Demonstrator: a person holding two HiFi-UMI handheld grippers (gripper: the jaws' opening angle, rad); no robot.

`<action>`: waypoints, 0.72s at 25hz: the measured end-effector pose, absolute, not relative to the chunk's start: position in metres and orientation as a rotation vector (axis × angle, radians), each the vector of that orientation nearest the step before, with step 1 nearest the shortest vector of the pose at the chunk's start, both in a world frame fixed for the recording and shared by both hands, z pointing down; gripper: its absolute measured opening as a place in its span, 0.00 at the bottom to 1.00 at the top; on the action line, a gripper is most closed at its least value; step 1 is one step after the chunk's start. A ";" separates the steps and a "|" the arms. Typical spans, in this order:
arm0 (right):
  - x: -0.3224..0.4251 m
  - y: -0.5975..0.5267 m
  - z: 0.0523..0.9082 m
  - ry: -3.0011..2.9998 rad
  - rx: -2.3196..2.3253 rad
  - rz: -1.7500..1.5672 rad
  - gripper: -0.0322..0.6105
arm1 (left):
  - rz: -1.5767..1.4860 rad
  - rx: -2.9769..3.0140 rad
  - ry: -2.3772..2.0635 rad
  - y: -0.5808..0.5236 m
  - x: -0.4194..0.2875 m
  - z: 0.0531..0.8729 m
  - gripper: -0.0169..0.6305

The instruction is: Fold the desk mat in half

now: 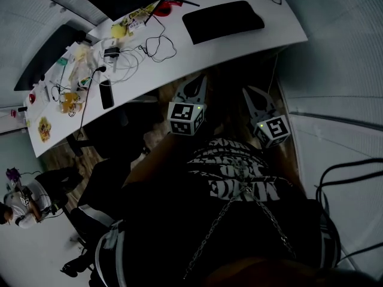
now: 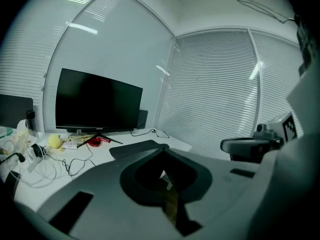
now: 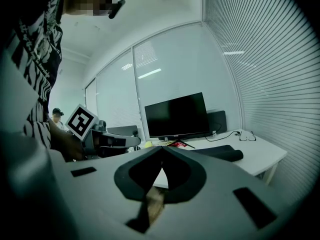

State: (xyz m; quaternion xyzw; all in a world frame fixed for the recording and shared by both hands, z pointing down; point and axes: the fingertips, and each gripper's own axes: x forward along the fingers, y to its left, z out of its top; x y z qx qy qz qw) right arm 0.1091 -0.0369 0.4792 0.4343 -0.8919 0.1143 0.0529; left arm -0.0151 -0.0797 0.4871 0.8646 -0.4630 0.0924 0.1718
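The black desk mat [image 1: 222, 20] lies on the white desk [image 1: 281, 31] near its right end. In the right gripper view the desk mat [image 3: 221, 154] shows a thick, rounded right end, as if doubled over. My left gripper [image 1: 202, 78] and right gripper [image 1: 246, 90] are held side by side close to my body, below the desk's front edge and well short of the mat. The jaws of both are shut with nothing between them. In their own views, the left gripper [image 2: 161, 148] and right gripper [image 3: 161, 148] point over the desk toward the mat [image 2: 137, 149].
A dark monitor [image 2: 97, 101] stands at the back of the desk. Left of the mat lie cables [image 1: 152, 43], a yellow ball [image 2: 54, 141], a red object [image 2: 100, 140] and a black phone [image 1: 106, 93]. Glasses [image 3: 247, 136] sit at the right end. Another person [image 1: 24, 199] is at the lower left.
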 end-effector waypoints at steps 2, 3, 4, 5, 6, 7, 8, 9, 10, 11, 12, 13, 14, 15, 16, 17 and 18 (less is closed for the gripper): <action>0.101 -0.046 0.484 -2.707 1.315 0.358 0.05 | 0.273 2.449 -1.311 -0.087 -0.022 0.494 0.04; 0.097 -0.050 0.485 -2.707 1.314 0.359 0.05 | 0.276 2.446 -1.310 -0.090 -0.025 0.498 0.04; 0.094 -0.054 0.486 -2.707 1.311 0.355 0.05 | 0.275 2.442 -1.309 -0.094 -0.029 0.501 0.04; 0.090 -0.057 0.487 -2.708 1.311 0.350 0.05 | 0.269 2.438 -1.309 -0.098 -0.033 0.502 0.04; 0.087 -0.061 0.486 -2.707 1.313 0.350 0.05 | 0.260 2.437 -1.309 -0.103 -0.036 0.501 0.04; 0.085 -0.066 0.484 -2.705 1.320 0.352 0.05 | 0.252 2.439 -1.309 -0.108 -0.040 0.498 0.04; 0.082 -0.071 0.481 -2.701 1.330 0.351 0.05 | 0.244 2.445 -1.306 -0.114 -0.043 0.495 0.04; 0.080 -0.077 0.478 -2.699 1.342 0.349 0.05 | 0.238 2.453 -1.300 -0.120 -0.045 0.493 0.04; 0.077 -0.083 0.475 -2.703 1.355 0.344 0.05 | 0.231 2.461 -1.293 -0.126 -0.047 0.491 0.04; 0.073 -0.088 0.471 -2.711 1.366 0.331 0.05 | 0.226 2.471 -1.287 -0.131 -0.050 0.490 0.04; 0.070 -0.093 0.469 -2.715 1.374 0.315 0.05 | 0.220 2.482 -1.282 -0.136 -0.052 0.490 0.04; 0.068 -0.098 0.468 -2.712 1.384 0.300 0.05 | 0.213 2.492 -1.278 -0.142 -0.054 0.489 0.04; 0.066 -0.102 0.467 -2.706 1.393 0.290 0.05 | 0.209 2.499 -1.272 -0.147 -0.056 0.488 0.04; 0.064 -0.105 0.467 -2.698 1.399 0.282 0.05 | 0.209 2.503 -1.265 -0.152 -0.057 0.488 0.04; 0.062 -0.107 0.467 -2.690 1.398 0.277 0.05 | 0.211 2.503 -1.260 -0.156 -0.058 0.489 0.04; 0.060 -0.108 0.467 -2.684 1.391 0.276 0.05 | 0.209 2.500 -1.256 -0.160 -0.059 0.489 0.04; 0.060 -0.108 0.468 -2.679 1.384 0.278 0.05 | 0.203 2.496 -1.252 -0.163 -0.058 0.489 0.04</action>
